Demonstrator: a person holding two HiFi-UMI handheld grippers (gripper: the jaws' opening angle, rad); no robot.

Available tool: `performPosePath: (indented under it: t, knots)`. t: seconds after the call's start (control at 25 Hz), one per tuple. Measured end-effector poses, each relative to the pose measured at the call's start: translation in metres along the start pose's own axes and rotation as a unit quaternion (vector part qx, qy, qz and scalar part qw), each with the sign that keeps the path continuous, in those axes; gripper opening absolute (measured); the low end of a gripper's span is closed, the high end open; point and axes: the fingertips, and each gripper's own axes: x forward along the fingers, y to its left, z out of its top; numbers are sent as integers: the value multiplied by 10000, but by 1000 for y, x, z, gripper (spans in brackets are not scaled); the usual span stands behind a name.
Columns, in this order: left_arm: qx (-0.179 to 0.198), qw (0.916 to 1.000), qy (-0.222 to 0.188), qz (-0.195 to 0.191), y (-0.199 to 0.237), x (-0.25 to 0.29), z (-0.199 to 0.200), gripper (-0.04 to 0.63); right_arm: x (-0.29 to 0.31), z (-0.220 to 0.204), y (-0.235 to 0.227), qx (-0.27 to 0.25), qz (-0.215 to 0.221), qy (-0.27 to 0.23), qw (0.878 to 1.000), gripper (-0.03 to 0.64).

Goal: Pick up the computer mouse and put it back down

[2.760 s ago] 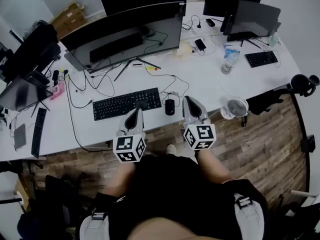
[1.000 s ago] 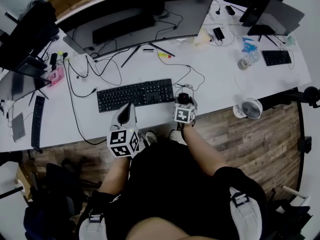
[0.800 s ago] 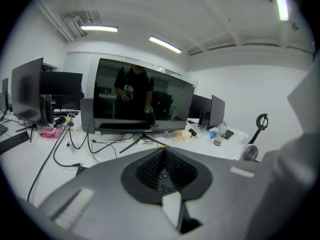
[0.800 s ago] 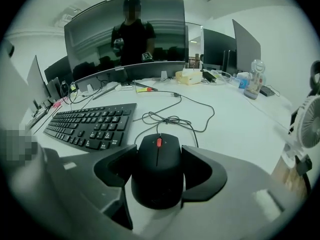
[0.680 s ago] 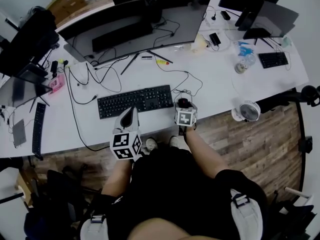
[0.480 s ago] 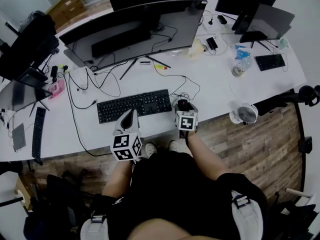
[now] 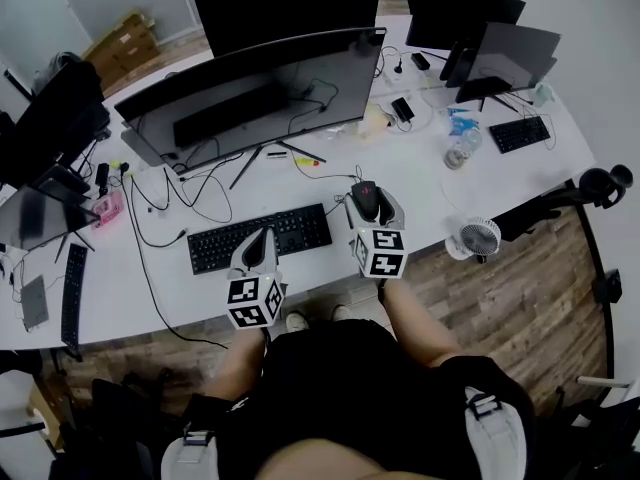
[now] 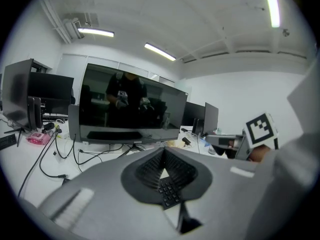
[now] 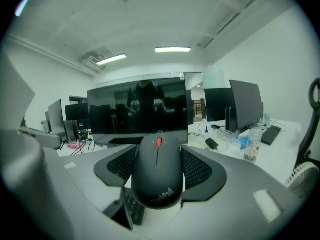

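The black computer mouse (image 7: 366, 198) with a red scroll wheel is held off the white desk (image 7: 425, 193), to the right of the black keyboard (image 7: 215, 248). My right gripper (image 7: 368, 204) is shut on it, a pad on each side. In the right gripper view the mouse (image 9: 159, 176) fills the space between the pads of the right gripper (image 9: 160, 156), its cable leading away in front. My left gripper (image 7: 262, 242) hovers over the keyboard's near edge; in the left gripper view its jaws (image 8: 162, 173) stand together with nothing in them.
A wide curved monitor (image 7: 250, 83) stands behind the keyboard, with loose cables (image 7: 190, 183) on the desk. A small white fan (image 7: 472, 238) sits at the desk's right front edge, a bottle (image 7: 455, 153) and a second keyboard (image 7: 518, 133) farther right.
The right gripper came down over the mouse beside the keyboard, shut on it and has raised it off the desk. The left gripper has stayed near the keyboard's front.
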Motion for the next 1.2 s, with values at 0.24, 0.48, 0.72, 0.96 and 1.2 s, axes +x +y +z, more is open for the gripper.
performPosePath:
  t: [0.24, 0.48, 0.72, 0.96, 1.2]
  knots:
    - [33, 9998, -196, -76, -3, 6, 14, 54, -39, 87, 12, -329, 142, -1270, 9913, 272]
    - [68, 9992, -378, -147, -8, 10, 29, 54, -65, 126, 12, -379, 164, -1815, 9825, 272]
    - [118, 9989, -413, -192, -12, 14, 34, 54, -67, 127, 3, -314, 98, -1825, 9827, 272]
    - [154, 9989, -407, -174, -11, 12, 35, 54, -49, 105, -5, -218, 36, -1546, 9877, 272]
    - [136, 9993, -341, -57, -4, 6, 28, 54, -11, 46, -12, -107, 33, -857, 9963, 272]
